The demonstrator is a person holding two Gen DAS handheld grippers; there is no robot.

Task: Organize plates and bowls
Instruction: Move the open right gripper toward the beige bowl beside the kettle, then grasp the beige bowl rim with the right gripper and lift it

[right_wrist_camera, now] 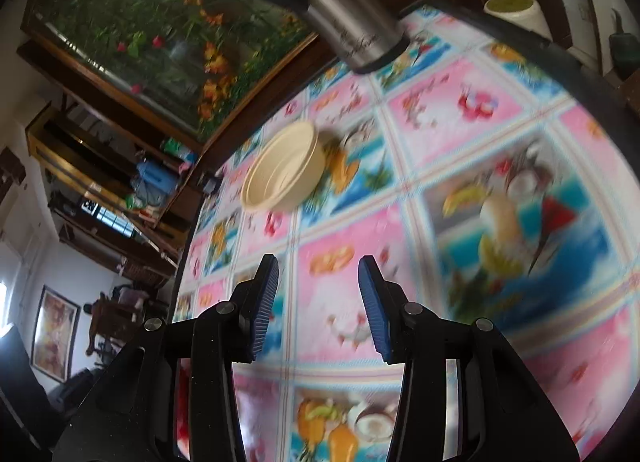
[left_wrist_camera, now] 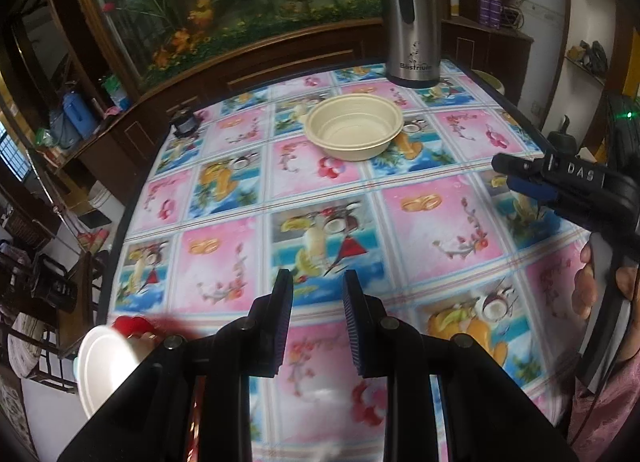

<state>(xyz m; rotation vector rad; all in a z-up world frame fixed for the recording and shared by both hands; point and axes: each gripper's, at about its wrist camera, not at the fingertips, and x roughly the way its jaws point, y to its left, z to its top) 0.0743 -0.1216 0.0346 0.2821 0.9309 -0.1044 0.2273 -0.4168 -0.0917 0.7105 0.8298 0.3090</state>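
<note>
- The left gripper (left_wrist_camera: 316, 282) hangs over the near part of the table with its jaws a narrow gap apart and nothing between the blue pads; only patterned cloth shows through the gap.
- The right gripper (right_wrist_camera: 318, 270) is likewise empty, its jaws parted somewhat wider, angled toward the middle of the table. From the left wrist view it juts in from the right edge, a hand (left_wrist_camera: 588, 286) wrapped round its handle.
- Both being empty and aimed across the table, I judge the person is between pickups and heading for the next dish.
- The cream bowl (left_wrist_camera: 354, 125) sits upright and alone toward the far side of the table, well apart from both grippers. It looks the likely target; its thin rim would suit a pinch by one jaw inside, one outside.
- A white plate or bowl (left_wrist_camera: 102, 366) shows at the near left edge with something red (left_wrist_camera: 134, 326) beside it; it is blurred, and I cannot tell whether it rests on the table or beyond it.
- The steel thermos (left_wrist_camera: 408, 13) stands just behind the bowl at the far edge, near enough to be knocked by an overshoot.
- The flowered tablecloth (left_wrist_camera: 440, 221) between the grippers and the bowl is bare, so nothing blocks the reach.
</note>
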